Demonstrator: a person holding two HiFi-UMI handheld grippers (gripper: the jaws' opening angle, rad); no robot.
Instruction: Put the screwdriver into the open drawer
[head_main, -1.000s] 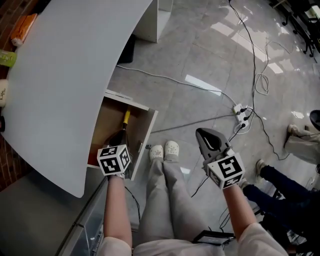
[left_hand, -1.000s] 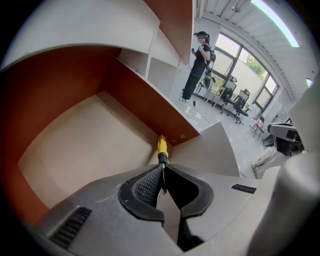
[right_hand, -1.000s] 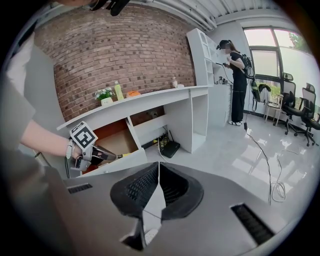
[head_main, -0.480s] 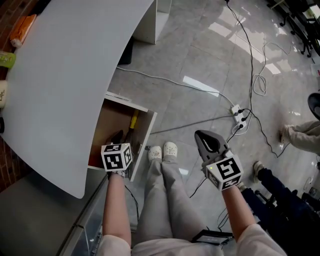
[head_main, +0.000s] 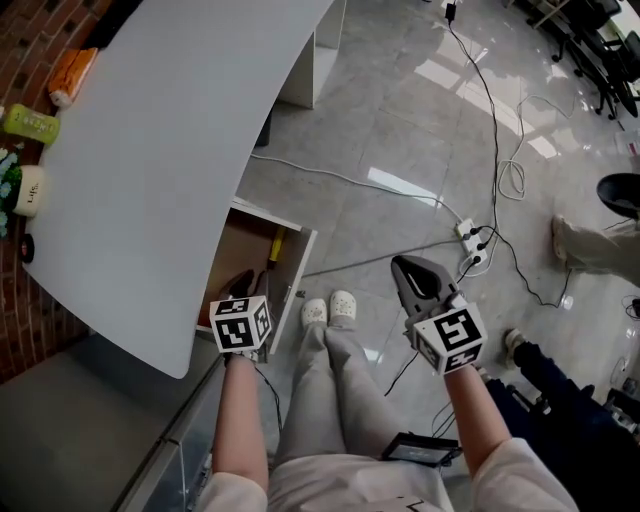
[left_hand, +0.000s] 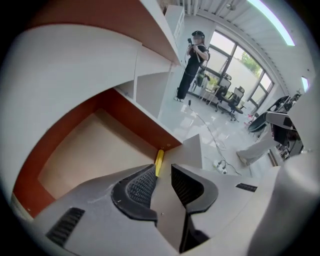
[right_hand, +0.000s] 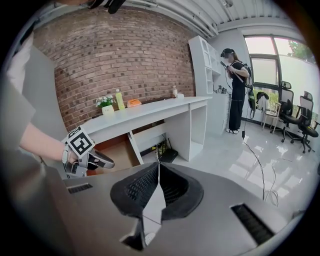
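Over the drawer's (head_main: 243, 248) front, your left gripper (left_hand: 162, 172) hangs empty, jaws apart after just closing a little. Your right gripper (right_hand: 159, 170), well clear of the drawer, is pressed together on nothing. The screwdriver (head_main: 276, 245) lies inside along the drawer's side wall; a stray dip could snag it.

wall: red brick (right_hand: 115, 55) | floor: glossy grey tile (head_main: 400, 130) | desk: white (head_main: 170, 150) | windows: daylit (right_hand: 262, 70)

Left hand-held gripper (head_main: 240, 285) opened, released screwdriver (head_main: 276, 245).
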